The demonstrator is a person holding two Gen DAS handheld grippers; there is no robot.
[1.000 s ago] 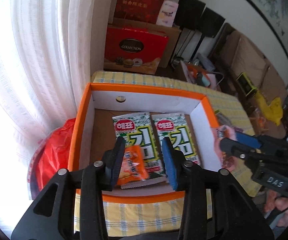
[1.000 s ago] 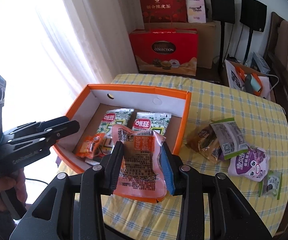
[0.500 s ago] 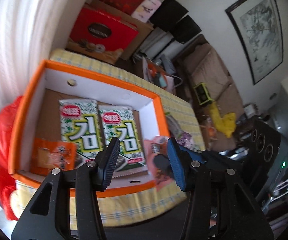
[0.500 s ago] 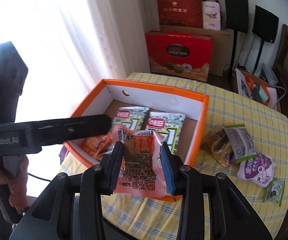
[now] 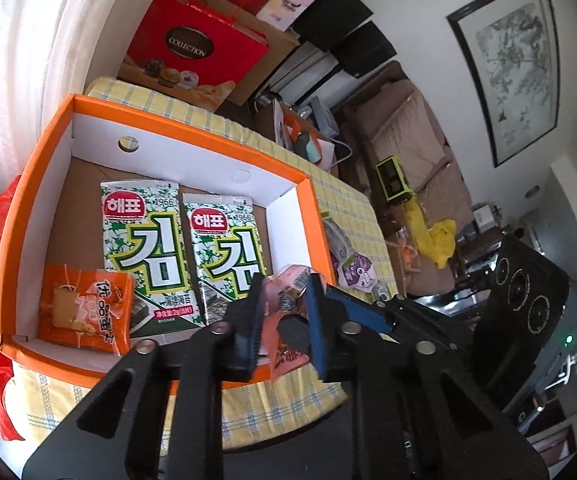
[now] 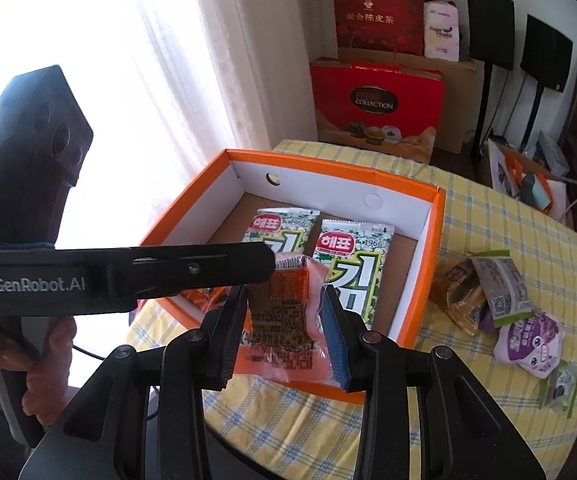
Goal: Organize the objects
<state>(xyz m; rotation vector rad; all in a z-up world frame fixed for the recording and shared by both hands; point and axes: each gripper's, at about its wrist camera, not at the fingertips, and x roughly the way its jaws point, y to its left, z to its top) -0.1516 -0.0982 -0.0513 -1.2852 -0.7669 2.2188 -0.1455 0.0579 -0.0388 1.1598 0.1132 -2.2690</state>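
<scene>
I have the pink snack packet (image 6: 284,320) clamped between the jaws of my right gripper (image 6: 284,332), held above the near edge of the orange box (image 6: 428,264); its back panel carries dense small print I cannot read. My left gripper (image 5: 284,320) comes in from the side and its jaws are closing on the packet's top corner, which sits between them. The left tool's body reads "GenRobot.AI", and a hand (image 6: 16,360) wraps its grip.

Inside the box two green-and-white seaweed packs (image 5: 144,248) lie side by side, each with a red oval label in Korean, "1966" and a large Korean character. An orange snack bag (image 5: 84,312) with Korean lettering lies at the near left corner, just beside them.

On the yellow checked desk (image 6: 508,240), right of the box, lie a brown-and-green packet (image 6: 484,288) and a purple packet (image 6: 532,336), touching. Behind the desk stands a red gift bag (image 6: 376,108) marked "COLLECTION".
</scene>
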